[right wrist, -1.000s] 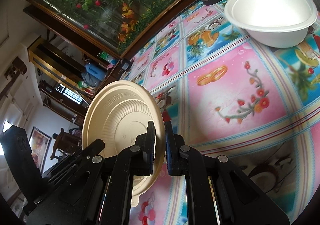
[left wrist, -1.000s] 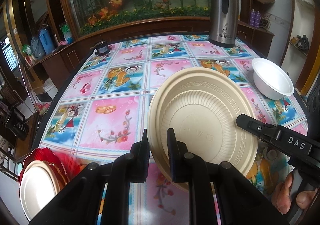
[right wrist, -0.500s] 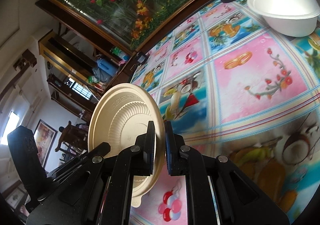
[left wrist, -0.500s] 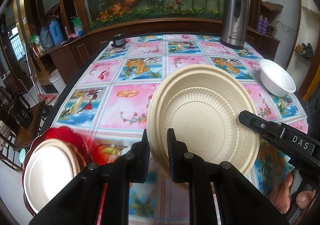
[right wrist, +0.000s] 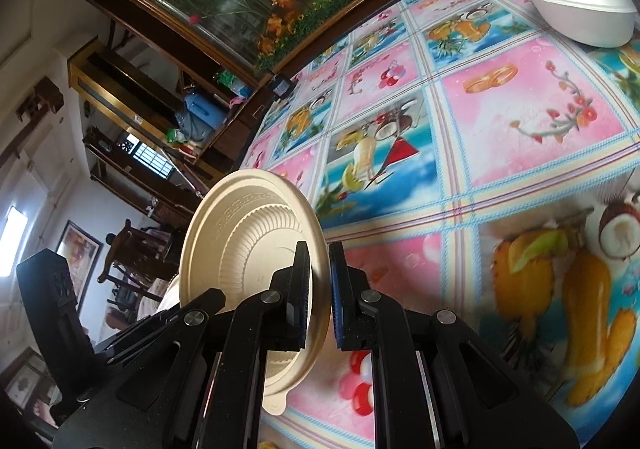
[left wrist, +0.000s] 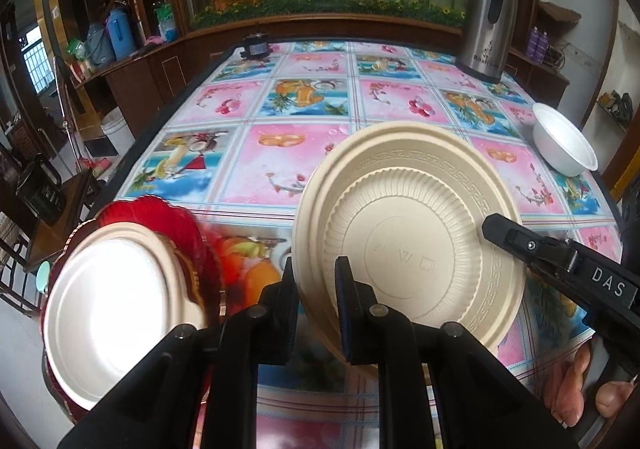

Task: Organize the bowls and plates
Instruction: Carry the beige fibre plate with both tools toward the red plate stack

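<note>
Both grippers clamp the same round beige disposable plate with a ribbed well and a key-pattern rim [left wrist: 408,245], held tilted above the table covered in a pink-and-blue pictured oilcloth [left wrist: 280,153]. In the left wrist view the left gripper [left wrist: 316,289] pinches the plate's rim at about 7 o'clock, one finger on each face, while the right gripper [left wrist: 496,227] reaches in from 3 o'clock and bites the opposite rim; the fingers of a hand [left wrist: 576,389] show at the lower right. In the right wrist view the right gripper [right wrist: 319,281] is closed on the plate's [right wrist: 256,249] edge, the plate standing nearly edge-on to the camera, and the black body of the left gripper [right wrist: 52,313] lies at 8 o'clock. At 8 o'clock in the left view a round white disposable plate [left wrist: 112,313] rests on a scalloped red tray with a gold edge [left wrist: 192,233] at the table's near corner. A white foam bowl [left wrist: 564,145] sits at 2 o'clock near the table's edge, and a steel vacuum jug with a black handle [left wrist: 486,21] stands beyond it at 1 o'clock.
</note>
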The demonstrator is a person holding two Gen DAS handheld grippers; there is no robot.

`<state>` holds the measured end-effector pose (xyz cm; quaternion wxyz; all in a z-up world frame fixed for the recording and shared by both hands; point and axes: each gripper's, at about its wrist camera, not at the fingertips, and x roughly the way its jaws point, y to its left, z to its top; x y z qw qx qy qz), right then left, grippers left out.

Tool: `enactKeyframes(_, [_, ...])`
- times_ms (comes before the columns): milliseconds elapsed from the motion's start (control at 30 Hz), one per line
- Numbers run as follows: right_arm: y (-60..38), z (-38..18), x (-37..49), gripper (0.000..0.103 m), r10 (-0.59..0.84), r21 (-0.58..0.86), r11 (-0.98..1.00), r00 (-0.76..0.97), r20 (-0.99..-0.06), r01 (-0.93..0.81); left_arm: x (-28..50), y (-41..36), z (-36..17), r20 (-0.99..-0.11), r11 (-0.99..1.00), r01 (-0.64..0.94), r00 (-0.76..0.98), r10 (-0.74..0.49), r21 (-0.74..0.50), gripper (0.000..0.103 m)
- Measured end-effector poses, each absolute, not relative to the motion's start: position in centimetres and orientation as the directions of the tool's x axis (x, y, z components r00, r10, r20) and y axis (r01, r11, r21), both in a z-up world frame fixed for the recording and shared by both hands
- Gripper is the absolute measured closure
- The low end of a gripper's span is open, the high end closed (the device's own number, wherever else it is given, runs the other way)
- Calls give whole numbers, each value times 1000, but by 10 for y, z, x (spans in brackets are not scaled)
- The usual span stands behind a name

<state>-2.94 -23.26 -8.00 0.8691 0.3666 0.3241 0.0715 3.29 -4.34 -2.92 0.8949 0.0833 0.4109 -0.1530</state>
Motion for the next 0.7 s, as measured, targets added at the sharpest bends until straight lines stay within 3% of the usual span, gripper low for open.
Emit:
enactKeyframes(367, [-185,-36,-25,94,424,675,737,767,-482,17,22,11,10,-710,957,290,677,-193,16,87])
enactKeyframes(700, [-116,-18,2,94,529,674,733,698,-482,-90,18,79,23,-719,978,206,681,-137,9,86])
